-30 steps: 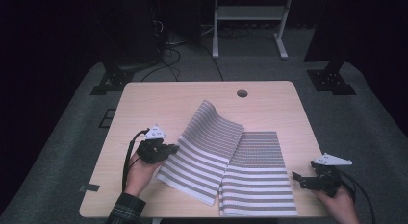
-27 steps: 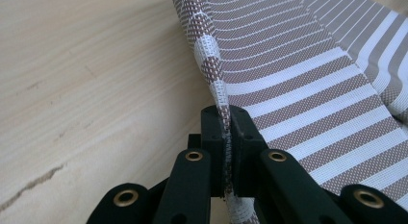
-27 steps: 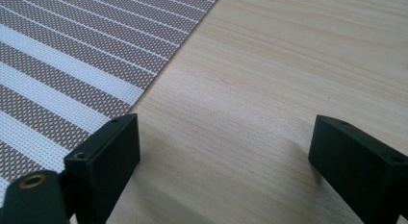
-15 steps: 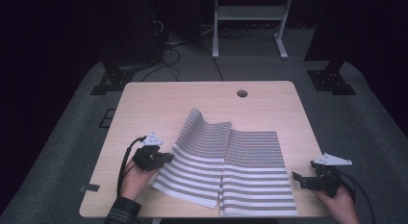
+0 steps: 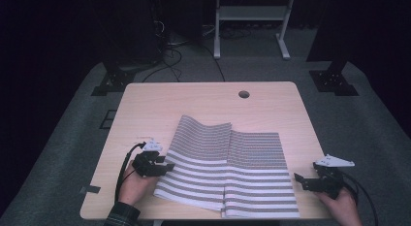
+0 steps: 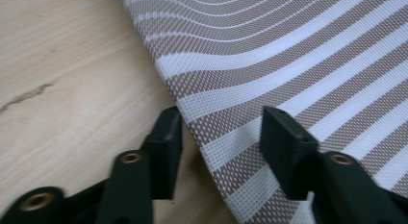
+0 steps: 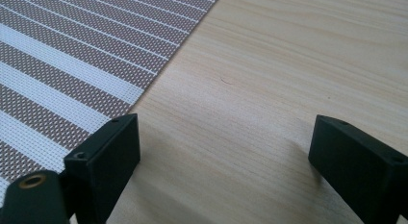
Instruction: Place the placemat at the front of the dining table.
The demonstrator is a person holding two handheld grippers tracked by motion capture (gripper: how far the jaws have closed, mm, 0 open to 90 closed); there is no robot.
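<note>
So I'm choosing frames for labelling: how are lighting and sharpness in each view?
High view: table evenly lit, surroundings dark, striped mat moiréd. Left gripper view: weave crisp, left hand-held gripper soft. Right gripper view: wood grain sharp, soft shadows under right hand-held gripper.

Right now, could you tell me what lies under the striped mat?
The striped mat lies on the wooden table, with bare wood visible around it. Its far left part bulges upward, and whatever might sit beneath that bulge is covered from view.

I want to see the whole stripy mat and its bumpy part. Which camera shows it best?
The high view: it takes in the whole striped mat, its left half humped up, on the table. The left gripper view shows just one edge between open jaws; the right gripper view shows a flat corner piece.
</note>
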